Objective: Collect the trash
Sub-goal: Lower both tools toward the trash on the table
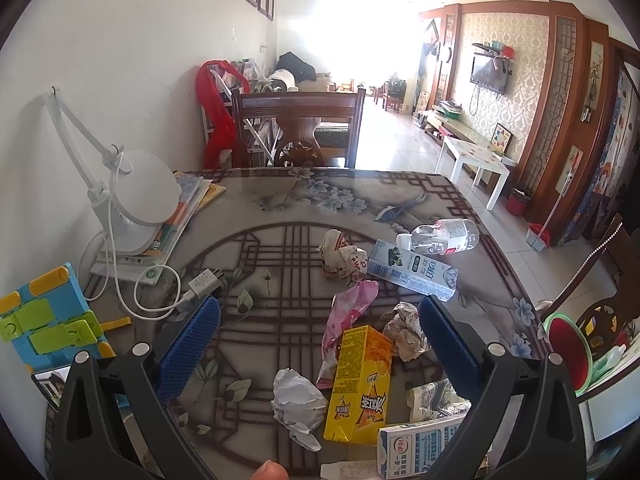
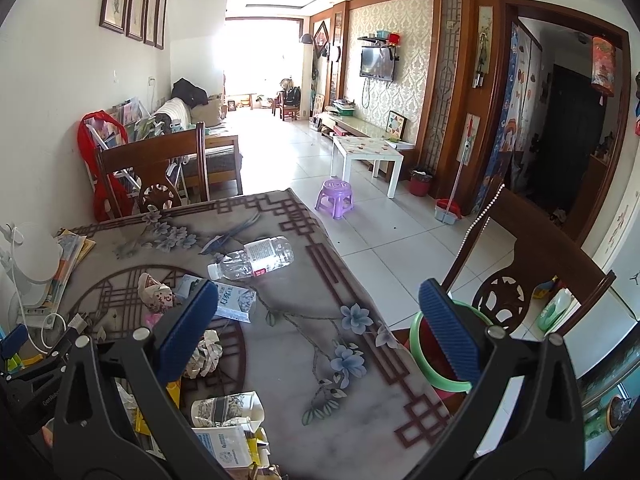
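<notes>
Trash lies scattered on the patterned table. An orange drink carton, a crumpled white paper, a pink wrapper and a crumpled wad sit between the wide-apart blue pads of my left gripper, which is open and empty. Farther off lie a blue-white milk carton, another crumpled wrapper and a clear plastic bottle. My right gripper is open above the table's right side, holding nothing; the bottle lies ahead of it. A red bin with a green rim stands beside the table.
A white desk lamp on books, a charger with cable and a blue-yellow stand crowd the table's left. Wooden chairs stand at the far end and right side. A purple stool is on the tiled floor.
</notes>
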`<state>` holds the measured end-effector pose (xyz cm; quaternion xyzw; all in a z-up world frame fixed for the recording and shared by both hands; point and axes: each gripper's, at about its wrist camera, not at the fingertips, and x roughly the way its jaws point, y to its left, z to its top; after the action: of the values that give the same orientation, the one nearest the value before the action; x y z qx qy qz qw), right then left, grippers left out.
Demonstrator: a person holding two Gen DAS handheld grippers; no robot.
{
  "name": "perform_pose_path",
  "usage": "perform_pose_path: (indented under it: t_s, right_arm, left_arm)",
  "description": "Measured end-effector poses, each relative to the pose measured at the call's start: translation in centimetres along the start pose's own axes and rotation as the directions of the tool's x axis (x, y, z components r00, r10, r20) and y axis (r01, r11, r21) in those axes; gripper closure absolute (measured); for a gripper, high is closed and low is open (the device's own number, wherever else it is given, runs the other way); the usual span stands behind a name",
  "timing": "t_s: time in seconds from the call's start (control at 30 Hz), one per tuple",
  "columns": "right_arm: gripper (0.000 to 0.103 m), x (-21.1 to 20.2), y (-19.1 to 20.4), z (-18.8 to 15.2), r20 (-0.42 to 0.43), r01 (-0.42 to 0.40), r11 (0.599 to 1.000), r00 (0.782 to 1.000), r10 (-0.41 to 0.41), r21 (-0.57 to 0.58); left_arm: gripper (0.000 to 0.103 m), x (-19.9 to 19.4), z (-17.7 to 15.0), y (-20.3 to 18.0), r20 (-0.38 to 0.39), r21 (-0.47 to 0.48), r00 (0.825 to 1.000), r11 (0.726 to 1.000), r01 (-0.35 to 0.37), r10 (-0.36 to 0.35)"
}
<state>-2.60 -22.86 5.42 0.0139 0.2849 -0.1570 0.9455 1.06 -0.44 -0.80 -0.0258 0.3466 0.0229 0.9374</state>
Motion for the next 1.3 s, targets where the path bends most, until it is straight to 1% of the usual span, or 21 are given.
perform_pose_path:
  t_s: [0.57,0.93,1.03,1.1,1.17,1.2,1.23,1.27,1.3]
  right_arm:
    - [0.004,0.0,0.0,0.0,-0.003,0.006,1.000,1.000,-0.006,-0.003]
    - [0.004,-0.1,0.5,-0.2,-0.002,0.023,0.999,1.000,-0.023,-0.039]
    - [0.004,0.1,0.7,-0.3,-0.005,0.021,0.999,1.000,-0.021,-0.041]
    - [0.004,0.2,0.8,-0.2,-0.008,0.020,0.999,1.000,-0.020,-0.045]
    - [0.004,0.5,0.8,-0.3,-0.017,0.008,0.999,1.000,-0.009,-0.050]
    - [0.004,0.8,0.9,-0.4,-0.030,-0.014,0.998,0.999,0.012,-0.055]
    - [0.004,1.2,1.0,-0.6,-0.053,-0.047,0.997,0.998,0.044,-0.064]
    - [0.004,1.6,1.1,-0.9,-0.077,-0.064,0.995,0.995,0.058,-0.079]
    - [0.004,1.9,1.4,-1.3,-0.092,-0.059,0.993,0.994,0.050,-0.097]
  left_arm:
    - [0.008,0.1,0.0,0.1,0.002,0.005,1.000,1.000,0.000,0.000]
    - [0.008,0.1,-0.3,0.0,-0.008,0.001,1.000,1.000,-0.007,0.007]
    - [0.008,0.3,-0.2,0.4,-0.012,-0.001,1.000,1.000,-0.001,0.001]
    - [0.008,0.4,-0.2,0.6,-0.018,-0.012,1.000,1.000,0.021,-0.021]
    - [0.008,0.6,-0.2,0.8,-0.028,-0.030,0.999,0.999,0.044,-0.045]
    - [0.008,0.9,-0.3,1.1,-0.033,-0.039,0.998,0.998,0.056,-0.057]
    - [0.008,1.1,-0.4,1.3,-0.040,-0.048,0.997,0.996,0.069,-0.071]
    - [0.008,1.3,-0.5,1.4,-0.047,-0.052,0.996,0.996,0.076,-0.078]
    - [0.008,1.4,-0.6,1.6,-0.051,-0.050,0.996,0.996,0.070,-0.073]
